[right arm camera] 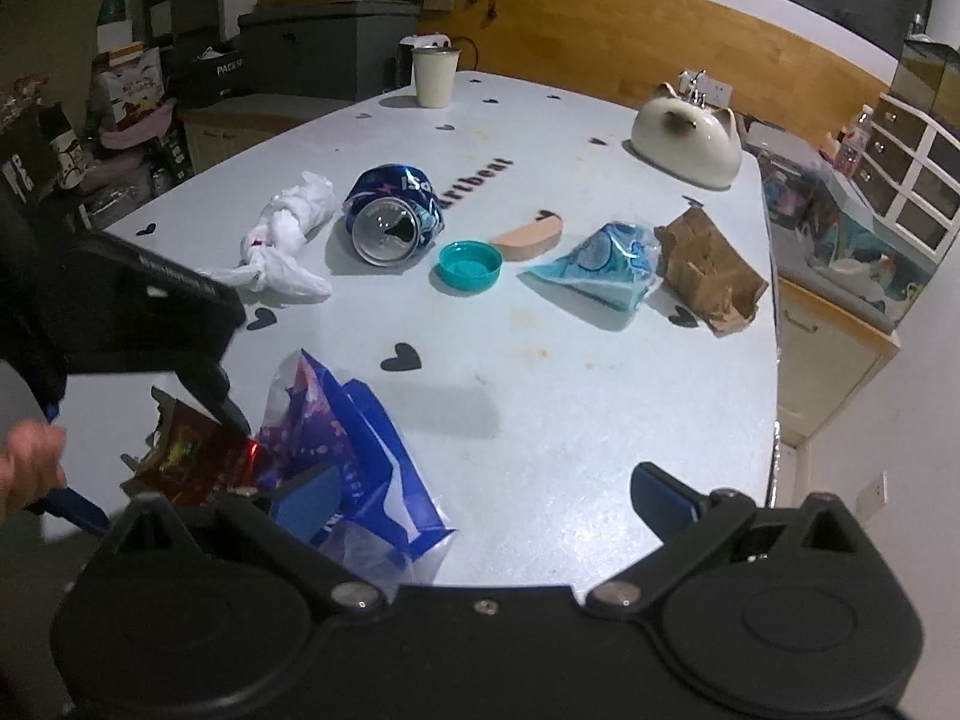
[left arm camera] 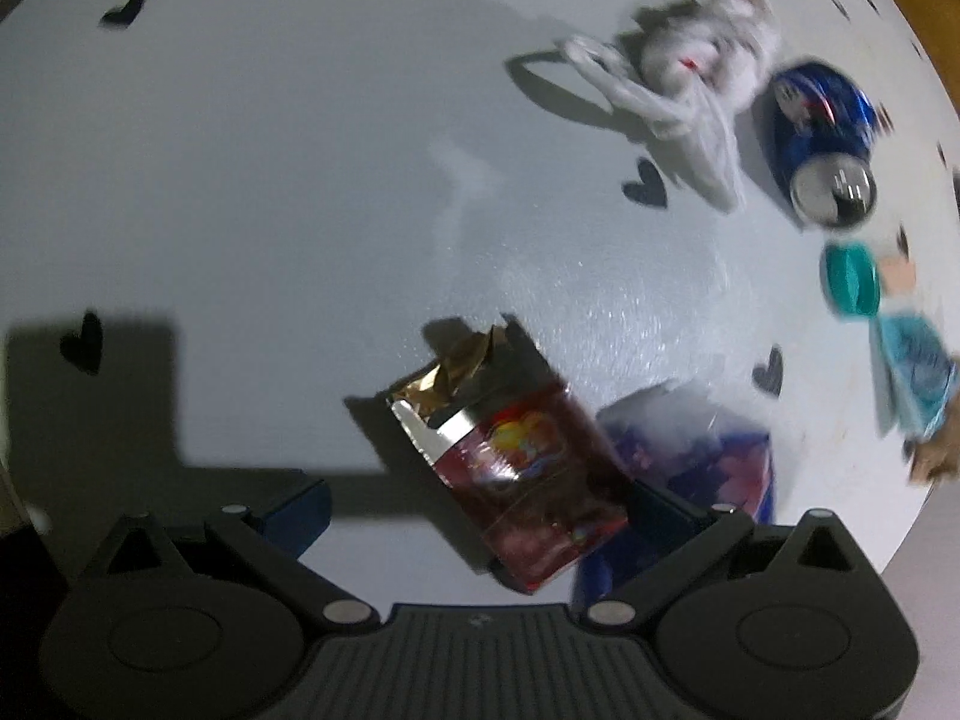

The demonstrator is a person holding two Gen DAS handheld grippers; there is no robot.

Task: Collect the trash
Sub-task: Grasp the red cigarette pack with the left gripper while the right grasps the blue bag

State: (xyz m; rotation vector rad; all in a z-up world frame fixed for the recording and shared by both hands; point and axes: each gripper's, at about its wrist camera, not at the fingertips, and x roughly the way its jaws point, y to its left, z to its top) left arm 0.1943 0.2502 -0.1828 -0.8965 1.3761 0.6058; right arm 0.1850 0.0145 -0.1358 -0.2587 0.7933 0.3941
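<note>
Meanwhile, clutter crowded the white table [right arm camera: 540,372] across the middle of the right wrist frame: a knotted white plastic bag [right arm camera: 282,240], a crushed blue can [right arm camera: 393,213], a teal cap [right arm camera: 470,264], a light-blue wrapper [right arm camera: 606,267] and torn brown paper [right arm camera: 708,267]. A cream cup [right arm camera: 434,77] and a cat-shaped ceramic piece [right arm camera: 684,138] stood toward the top. Black hearts dotted the surface, and the can partly hid printed lettering that read "rtbeat".

At lower left, the left gripper [left arm camera: 480,498] hung with its fingers spread wide — the red foil packet [left arm camera: 510,468] lay between them, its gold-lined mouth torn open, glossy and crumpled. Whether a finger touched it could not be told. Just right of it lay a blue-and-clear plastic bag [right arm camera: 360,456], blocking the right gripper [right arm camera: 480,498] on its left side; its fingers were spread too, holding nothing.
</note>
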